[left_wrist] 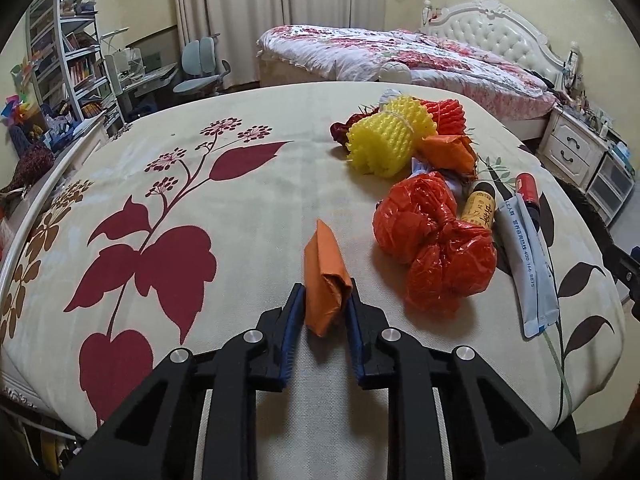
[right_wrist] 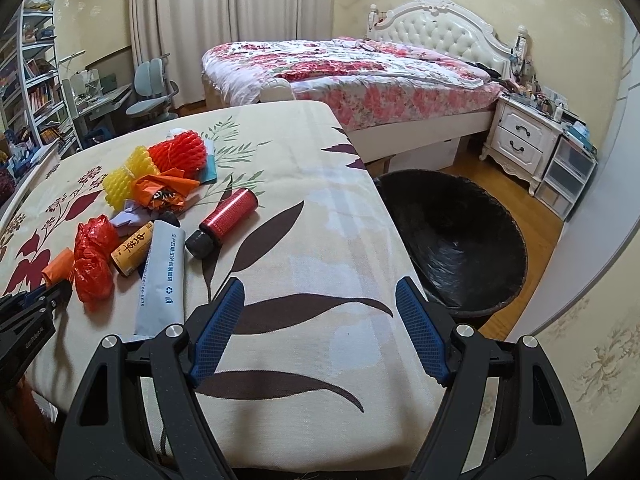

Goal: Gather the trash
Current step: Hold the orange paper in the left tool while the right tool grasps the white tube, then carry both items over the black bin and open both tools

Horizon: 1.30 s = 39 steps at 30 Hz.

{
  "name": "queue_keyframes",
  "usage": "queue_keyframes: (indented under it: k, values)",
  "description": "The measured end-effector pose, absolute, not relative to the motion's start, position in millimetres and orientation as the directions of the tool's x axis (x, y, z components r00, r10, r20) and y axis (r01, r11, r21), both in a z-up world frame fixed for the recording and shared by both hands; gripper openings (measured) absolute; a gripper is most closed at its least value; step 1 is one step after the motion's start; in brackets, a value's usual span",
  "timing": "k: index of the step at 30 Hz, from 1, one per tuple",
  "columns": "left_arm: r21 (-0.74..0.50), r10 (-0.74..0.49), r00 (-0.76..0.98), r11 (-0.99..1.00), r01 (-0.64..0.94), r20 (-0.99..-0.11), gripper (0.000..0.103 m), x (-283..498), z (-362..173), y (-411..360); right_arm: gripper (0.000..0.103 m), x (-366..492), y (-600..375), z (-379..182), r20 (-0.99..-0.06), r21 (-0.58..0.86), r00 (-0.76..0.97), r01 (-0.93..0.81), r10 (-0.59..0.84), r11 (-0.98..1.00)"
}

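The cloth-covered counter (right_wrist: pixel 312 216) ends at 3 o'clock of the right claw (right_wrist: pixel 320 312), whose jaws are held wide and empty over bare cloth; a black-lined bin (right_wrist: pixel 472 236) sits just past that edge. The folded orange wrapper (left_wrist: pixel 326 280) is pinched in the left claw (left_wrist: pixel 325 300). At 1 o'clock of it, a red bag (left_wrist: pixel 434 244), yellow foam net (left_wrist: pixel 386 140) and white tube (left_wrist: pixel 524 256) are crowded together. The left claw is cut off in the right view.

Soft even daylight, sharp focus, fisheye-bent edges.
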<state>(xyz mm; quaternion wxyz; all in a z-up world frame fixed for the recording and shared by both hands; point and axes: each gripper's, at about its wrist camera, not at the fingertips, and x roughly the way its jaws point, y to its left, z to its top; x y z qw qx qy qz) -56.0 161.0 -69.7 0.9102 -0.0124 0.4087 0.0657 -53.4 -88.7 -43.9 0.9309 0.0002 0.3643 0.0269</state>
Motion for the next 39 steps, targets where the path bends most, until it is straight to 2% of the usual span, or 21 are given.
queue_keyframes:
  k: [5,8,17,22,24,39]
  values:
    - [0.029,0.127,0.662,0.987,-0.158,-0.739,0.022,-60.2,-66.5,169.6,0.074,-54.0,-73.9,-40.9,-0.678,0.027,0.729,-0.096,0.088,0.995]
    - [0.038,0.147,0.663,0.984,-0.176,-0.734,0.022,-62.2,-65.4,176.5,0.067,-53.4,-59.7,-41.1,-0.686,0.042,0.715,-0.144,0.133,0.989]
    - [0.060,0.195,0.655,0.973,-0.223,-0.730,0.022,-64.4,-67.8,197.1,0.065,-54.9,-10.2,-47.0,-0.706,0.034,0.678,-0.256,0.204,0.966]
    - [0.045,0.191,0.651,0.971,-0.234,-0.735,0.022,-64.6,-70.5,204.7,0.050,-51.9,0.8,-56.1,-0.731,0.020,0.651,-0.276,0.202,0.961]
    - [0.040,0.189,0.652,0.971,-0.236,-0.734,0.022,-64.3,-70.6,206.3,0.036,-51.7,2.1,-59.8,-0.740,0.028,0.639,-0.282,0.209,0.959]
    - [-0.014,0.131,0.710,0.981,-0.195,-0.692,0.022,-69.4,-45.3,190.6,0.033,-63.1,-24.7,-29.1,-0.666,0.041,0.716,-0.247,0.211,0.968]
